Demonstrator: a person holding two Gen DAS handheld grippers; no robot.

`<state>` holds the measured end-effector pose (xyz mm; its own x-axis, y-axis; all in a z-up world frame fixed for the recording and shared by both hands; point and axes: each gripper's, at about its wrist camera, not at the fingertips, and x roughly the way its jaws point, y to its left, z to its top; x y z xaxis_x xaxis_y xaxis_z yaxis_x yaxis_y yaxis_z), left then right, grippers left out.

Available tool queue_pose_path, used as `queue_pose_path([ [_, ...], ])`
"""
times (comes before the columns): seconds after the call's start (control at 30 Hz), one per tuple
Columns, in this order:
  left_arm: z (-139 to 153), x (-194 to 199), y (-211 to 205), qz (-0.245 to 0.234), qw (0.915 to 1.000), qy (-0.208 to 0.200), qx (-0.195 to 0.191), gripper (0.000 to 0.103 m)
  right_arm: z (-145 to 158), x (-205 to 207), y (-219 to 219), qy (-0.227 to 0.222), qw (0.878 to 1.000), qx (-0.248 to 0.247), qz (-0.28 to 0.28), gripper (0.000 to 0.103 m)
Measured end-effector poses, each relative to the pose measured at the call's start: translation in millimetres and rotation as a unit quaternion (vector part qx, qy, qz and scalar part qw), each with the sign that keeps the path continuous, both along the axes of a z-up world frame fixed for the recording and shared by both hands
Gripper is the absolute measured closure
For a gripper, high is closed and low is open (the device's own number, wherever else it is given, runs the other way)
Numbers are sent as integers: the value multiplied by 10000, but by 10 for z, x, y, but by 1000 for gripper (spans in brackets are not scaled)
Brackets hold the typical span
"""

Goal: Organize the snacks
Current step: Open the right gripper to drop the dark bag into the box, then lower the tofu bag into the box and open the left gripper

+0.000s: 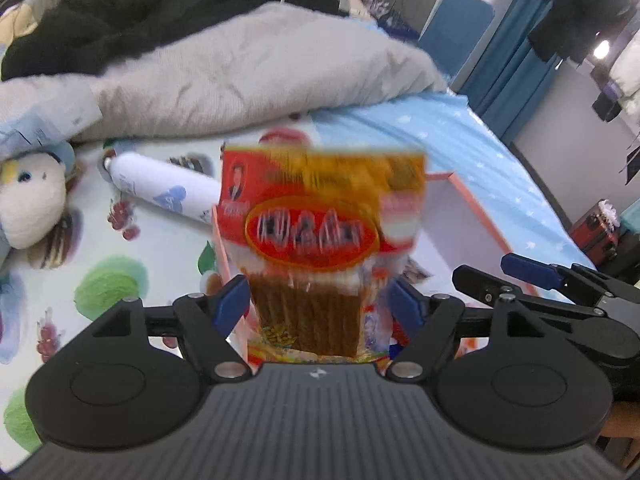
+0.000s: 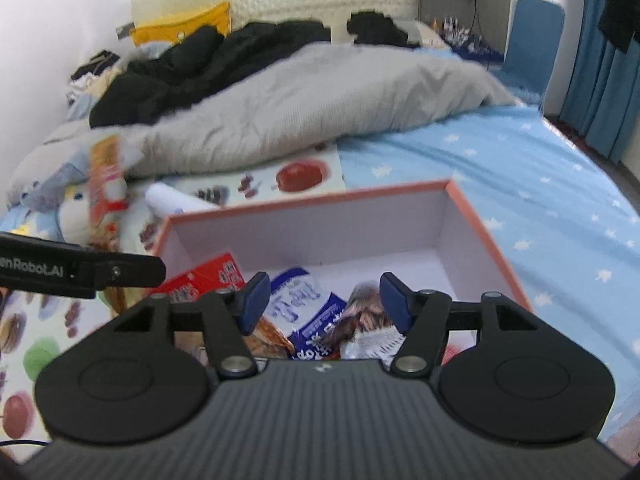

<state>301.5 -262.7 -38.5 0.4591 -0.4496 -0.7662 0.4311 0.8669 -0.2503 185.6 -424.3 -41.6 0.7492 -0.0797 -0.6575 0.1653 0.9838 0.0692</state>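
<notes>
A red and yellow pack of brown snack sticks [image 1: 320, 232] stands blurred between the blue pads of my left gripper [image 1: 318, 304]. A small gap shows on each side of it, so the jaws are open around it. It hangs over the left end of a white box with a pink rim [image 1: 472, 208]. From the right wrist view the same pack [image 2: 106, 192] shows edge-on by the box [image 2: 320, 198]. My right gripper [image 2: 324, 300] is open above the box's near end, over a blue and white packet [image 2: 304, 304], a brown packet [image 2: 364, 316] and a red packet [image 2: 212, 276].
The box sits on a bed with a fruit-print sheet [image 1: 116, 284] and a blue starred sheet [image 2: 520, 168]. A grey duvet [image 1: 260, 72] and black clothes lie behind. A white roll [image 1: 160, 192] and a plush toy [image 1: 32, 200] lie to the left.
</notes>
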Motion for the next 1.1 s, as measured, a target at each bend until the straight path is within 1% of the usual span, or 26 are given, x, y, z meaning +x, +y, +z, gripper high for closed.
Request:
queue_pose_path([
  [0.27, 595, -465, 229, -131, 9981, -547, -235, 23, 542, -425, 162, -514, 9987, -49, -50, 40],
  [0.37, 772, -670, 294, -181, 9968, -745, -232, 22, 683, -597, 212, -663, 9978, -6, -72, 40],
  [0.5, 978, -954, 409, -247, 9942, -984, -345, 21, 829, -792, 283, -822, 9966, -7, -109, 40],
  [0.6, 1078, -1144, 487, -251, 9925, -1115, -443, 21, 901, -911, 334, -916, 9957, -38, -105, 40],
  [0.73, 1095, -1264, 512, -242, 9920, -1121, -533, 21, 918, -1014, 354, -945, 9954, -29, -152, 40],
  [0.87, 1007, -1281, 459, -256, 9929, -1050, -497, 21, 831, -1048, 321, -853, 9961, -33, -217, 40],
  [1.0, 811, -1197, 356, -278, 9947, -900, -419, 21, 714, -1014, 263, -730, 9970, -6, -239, 40],
  [1.1, 590, -1066, 256, -298, 9966, -706, -315, 22, 606, -963, 203, -622, 9976, 61, -283, 40],
])
